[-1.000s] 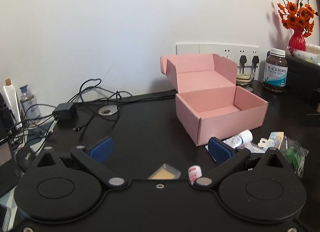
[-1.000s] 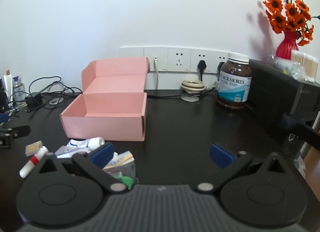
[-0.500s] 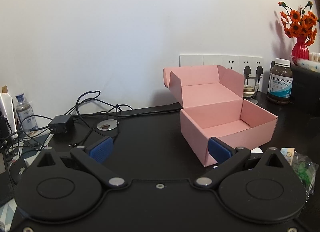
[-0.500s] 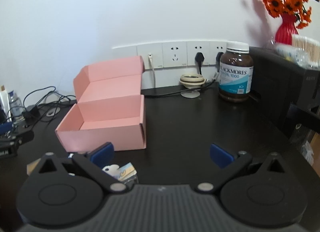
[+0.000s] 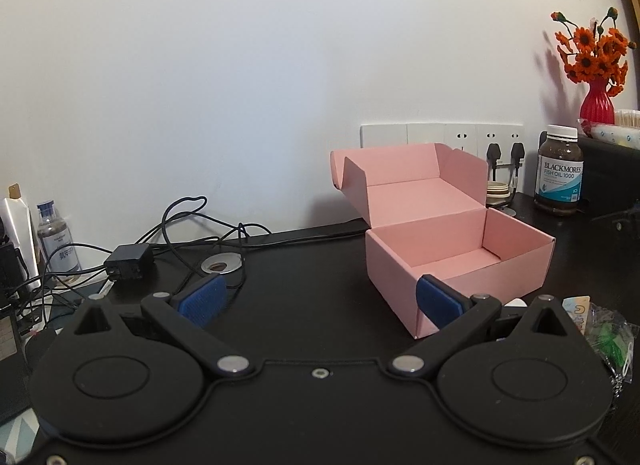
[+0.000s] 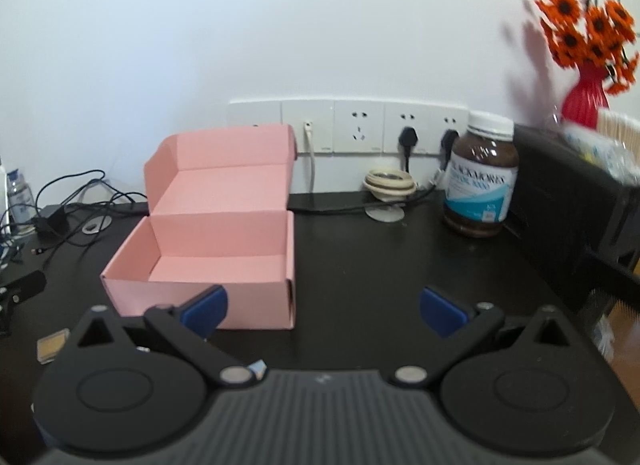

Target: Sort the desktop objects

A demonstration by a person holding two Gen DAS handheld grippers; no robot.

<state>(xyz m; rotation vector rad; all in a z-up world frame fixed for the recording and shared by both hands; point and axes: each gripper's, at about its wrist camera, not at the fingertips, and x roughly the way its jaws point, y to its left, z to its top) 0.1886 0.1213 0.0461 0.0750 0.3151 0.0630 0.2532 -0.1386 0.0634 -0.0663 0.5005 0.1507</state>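
Both sets of jaws, on the left gripper (image 5: 320, 299) and the right gripper (image 6: 323, 305), stand wide and hold nothing above the dark worktop (image 6: 360, 257), near the open pink box (image 5: 460, 253).

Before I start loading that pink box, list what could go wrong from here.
1. The pink box is light open cardboard; a nudge from either open gripper, left or right, could likely slide it.
2. The small items lie close under the grippers, mostly hidden, so a grasp may miss.
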